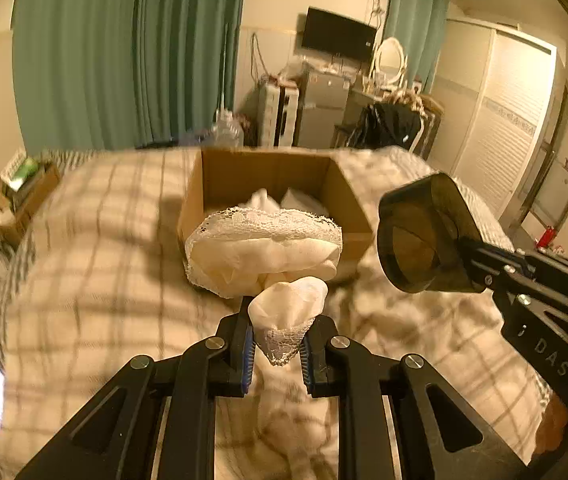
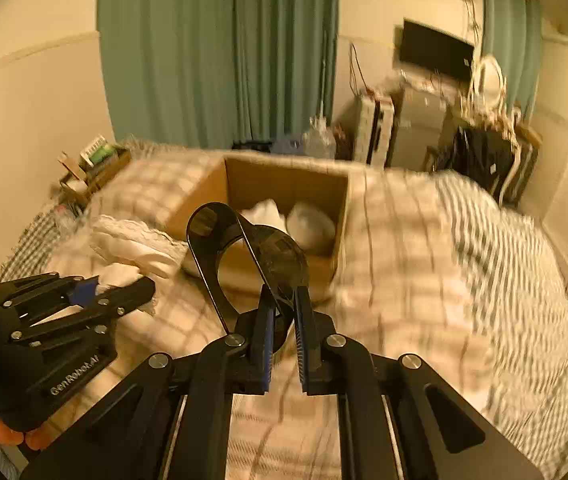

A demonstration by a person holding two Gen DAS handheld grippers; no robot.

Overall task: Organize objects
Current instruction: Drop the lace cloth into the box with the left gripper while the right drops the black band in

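Observation:
My left gripper (image 1: pixel 276 344) is shut on a cream cloth with lace trim (image 1: pixel 264 252), held above the bed just in front of an open cardboard box (image 1: pixel 220 184). In the right wrist view the left gripper (image 2: pixel 124 286) and the cloth (image 2: pixel 132 242) are at the left. My right gripper (image 2: pixel 284 332) is shut on a dark translucent plastic container (image 2: pixel 280 264), held up in front of the box (image 2: pixel 244 184). In the left wrist view the container (image 1: pixel 420 236) is right of the box. White items (image 2: pixel 310 224) lie inside the box.
The box sits on a bed with a checked blanket (image 1: pixel 96 280). A small wooden crate with items (image 1: pixel 24 188) stands at the bed's left. Teal curtains (image 1: pixel 124 52), a TV (image 1: pixel 338 36), a dresser with mirror (image 1: pixel 390 60) and a wardrobe (image 1: pixel 504 120) line the far walls.

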